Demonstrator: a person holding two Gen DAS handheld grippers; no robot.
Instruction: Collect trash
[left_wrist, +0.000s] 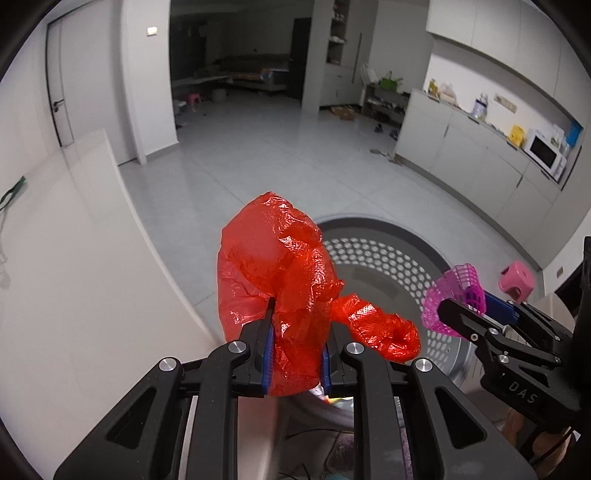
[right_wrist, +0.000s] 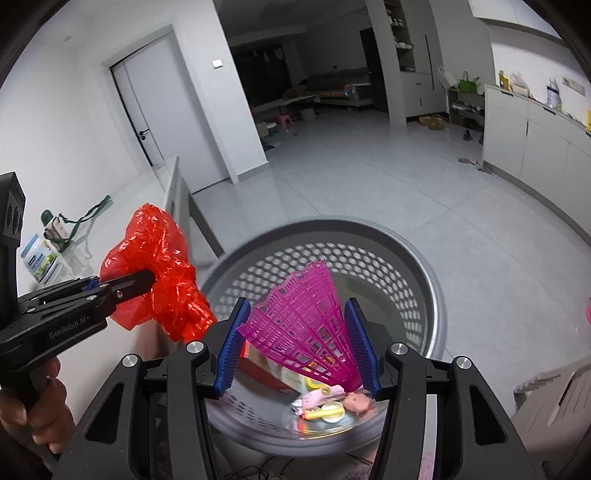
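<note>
A: What is held closest to the cameras?

B: A red bag (left_wrist: 280, 280) is pinched between the fingers of the left gripper (left_wrist: 297, 354). It is squeezed at its lower part, so the puffy top is left sticking up and a twisted tail hangs to the side.

A: And the other one?

B: A pink shuttlecock (right_wrist: 310, 325) is held in the right gripper (right_wrist: 299, 347). The blue pads (right_wrist: 231, 350) are set wide, but the net skirt is touched on both sides, so it looks lightly gripped, not crushed.

A: Why are both held up like that?

B: A bin (right_wrist: 437, 295) with holes in its wall is just below and ahead. The shuttlecock is held right over its open mouth. The bag is kept beside the rim, nearer the white table (left_wrist: 74, 258). It is likely that both are meant to be dropped in.

A: Is anything in the bin yet?

B: Yes, small bits of trash (right_wrist: 325, 406) can be seen at the bottom.

A: And farther off?

B: A grey floor (left_wrist: 277, 158) is seen, then a dark room at the back.
</note>
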